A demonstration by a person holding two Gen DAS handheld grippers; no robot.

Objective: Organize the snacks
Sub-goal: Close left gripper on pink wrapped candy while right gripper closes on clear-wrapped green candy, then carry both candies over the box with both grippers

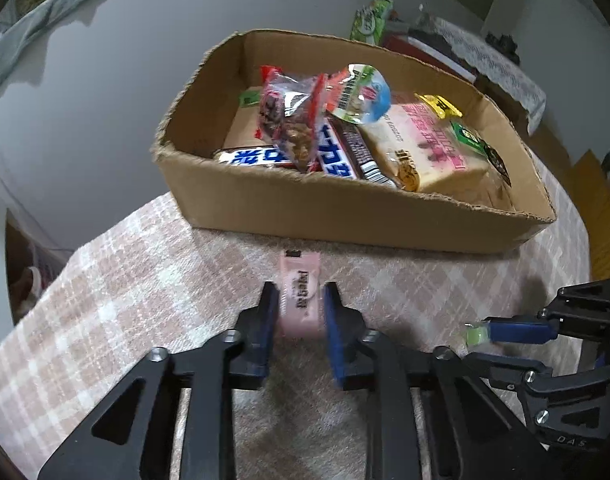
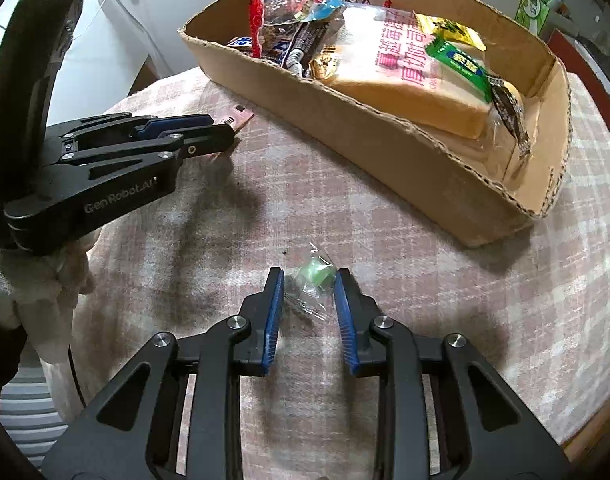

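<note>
A cardboard box (image 1: 345, 216) holds several snacks, among them a bread loaf (image 1: 429, 148) and a red nut bag (image 1: 289, 120). My left gripper (image 1: 299, 300) is shut on a pink snack pack (image 1: 299, 292) just above the checked cloth, in front of the box. It also shows in the right wrist view (image 2: 221, 128), with the pink pack (image 2: 237, 118) poking out. My right gripper (image 2: 309, 284) is open around a small green candy (image 2: 317, 274) in clear wrap on the cloth; the pads stand just apart from it. The box (image 2: 385, 128) lies beyond.
The pink-and-white checked cloth (image 1: 145, 280) covers a round table whose edge falls off left and near. A green tissue pack (image 1: 371, 20) stands behind the box. The right gripper (image 1: 517, 330) shows at the right in the left wrist view.
</note>
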